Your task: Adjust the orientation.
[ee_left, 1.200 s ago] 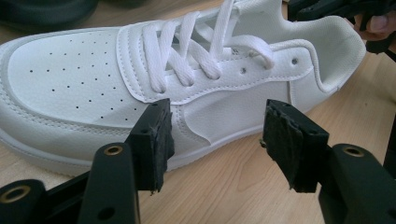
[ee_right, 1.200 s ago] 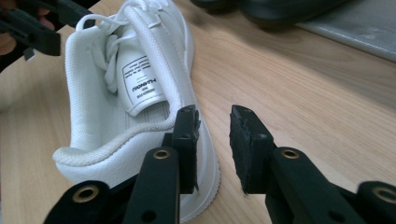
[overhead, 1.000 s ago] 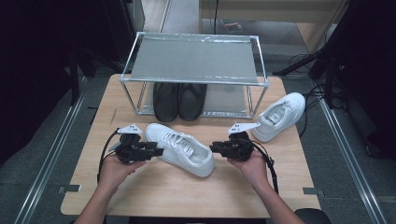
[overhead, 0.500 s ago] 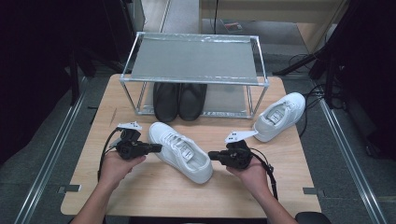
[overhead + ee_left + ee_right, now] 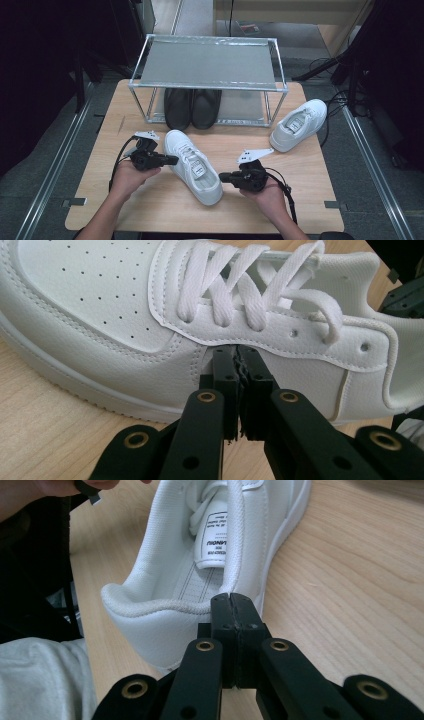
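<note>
Work in hand: shifting the white lace-up leather sneaker [image 5: 194, 166] on the pale wooden table [image 5: 300, 200], pushed from both sides.
Sneaker place: lies flat mid-table, set on a slant between the two tools; its twin, a second white sneaker [image 5: 298, 124], sits well apart at the right edge.
Left gripper [image 5: 239, 356]: clenched, nothing between the jaws; tips butt against the sneaker's side panel just under the eyelets.
Right gripper [image 5: 232, 602]: clenched, nothing held; tips sit against the outer wall just below the collar near the heel.
Rack: metal-frame shoe shelf [image 5: 210, 65] at the far side, with a pair of black shoes [image 5: 192, 106] under it.
Risk, slip: smooth leather against narrow closed tips; a sideways shove would likely let a tip skate off.
Risk, spin: the pushes are offset along the shoe, so uneven force may swivel it rather than slide it.
Risk, snag: left tips close to the laces [image 5: 240, 287]; riding upward could catch a loop.
Risk, crush: heel collar is soft; hard pressing may fold it inward.
</note>
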{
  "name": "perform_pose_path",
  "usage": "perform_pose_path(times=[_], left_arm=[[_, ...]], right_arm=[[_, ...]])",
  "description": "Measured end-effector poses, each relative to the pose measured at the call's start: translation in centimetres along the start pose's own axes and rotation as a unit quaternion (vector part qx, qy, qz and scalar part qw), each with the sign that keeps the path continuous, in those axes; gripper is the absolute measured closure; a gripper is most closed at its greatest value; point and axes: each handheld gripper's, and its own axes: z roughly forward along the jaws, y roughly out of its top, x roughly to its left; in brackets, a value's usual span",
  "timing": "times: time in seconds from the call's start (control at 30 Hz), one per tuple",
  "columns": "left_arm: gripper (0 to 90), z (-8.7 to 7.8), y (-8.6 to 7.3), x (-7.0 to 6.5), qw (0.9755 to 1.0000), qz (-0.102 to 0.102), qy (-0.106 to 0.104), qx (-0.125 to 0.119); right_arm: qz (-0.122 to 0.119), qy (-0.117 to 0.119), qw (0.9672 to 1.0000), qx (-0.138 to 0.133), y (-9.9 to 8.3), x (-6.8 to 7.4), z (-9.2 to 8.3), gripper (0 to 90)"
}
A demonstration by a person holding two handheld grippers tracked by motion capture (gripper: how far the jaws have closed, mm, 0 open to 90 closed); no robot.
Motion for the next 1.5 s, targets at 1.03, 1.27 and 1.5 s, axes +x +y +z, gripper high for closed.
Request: perform_pose_path(times=[1.03, 1.27, 1.5], left_arm=[[87.0, 1.6, 1.4, -0.6, 0.9999, 0.009, 0.006, -0.012], [76.9, 0.4, 1.3, -0.6, 0.9998, 0.004, -0.009, -0.019], [52.9, -0.7, 1.4, -0.8, 0.9989, -0.007, -0.042, -0.02]], right_arm=[[-0.018, 0.082, 0.9963, 0.016, -0.2, 3.5, 2.2, 88.6], [-0.018, 0.049, 0.9986, 0.003, 0.1, 2.2, 1.0, 83.1], [-0.009, 0.018, 0.9996, -0.017, 0.3, 0.4, -0.5, 74.2]])
